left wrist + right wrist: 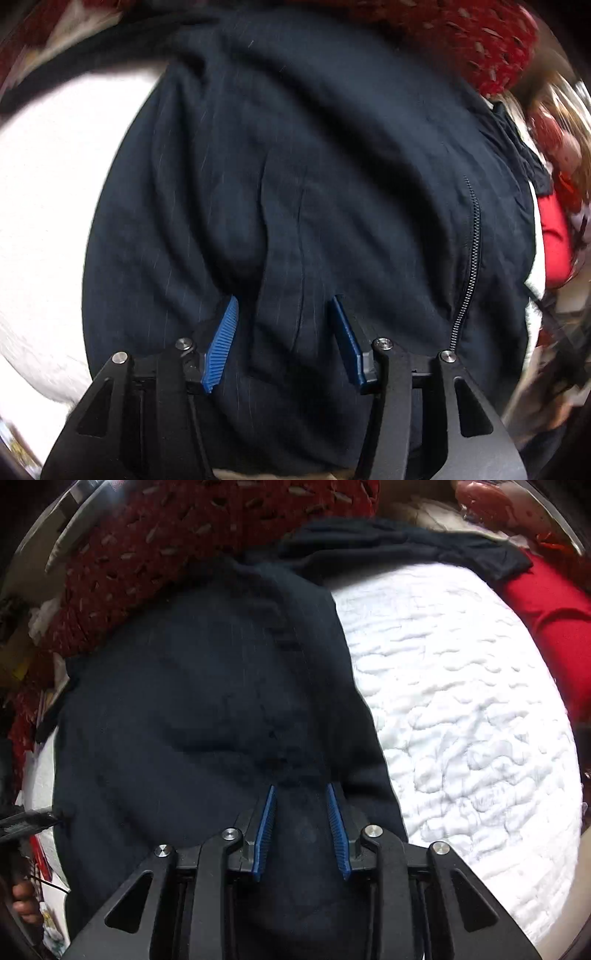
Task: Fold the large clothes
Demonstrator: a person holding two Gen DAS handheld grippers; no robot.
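Observation:
A large dark navy pinstriped garment with a zipper lies spread on a white quilted surface. My left gripper is open just above the cloth, its blue pads apart on either side of a fold. In the right wrist view the same garment fills the left half. My right gripper is open over the garment near its right edge, pads apart, with nothing between them that is pinched.
A red knitted blanket lies at the garment's far end, also in the left wrist view. A red cloth lies at the far right. The white quilt extends right of the garment. The left gripper's tip shows at left.

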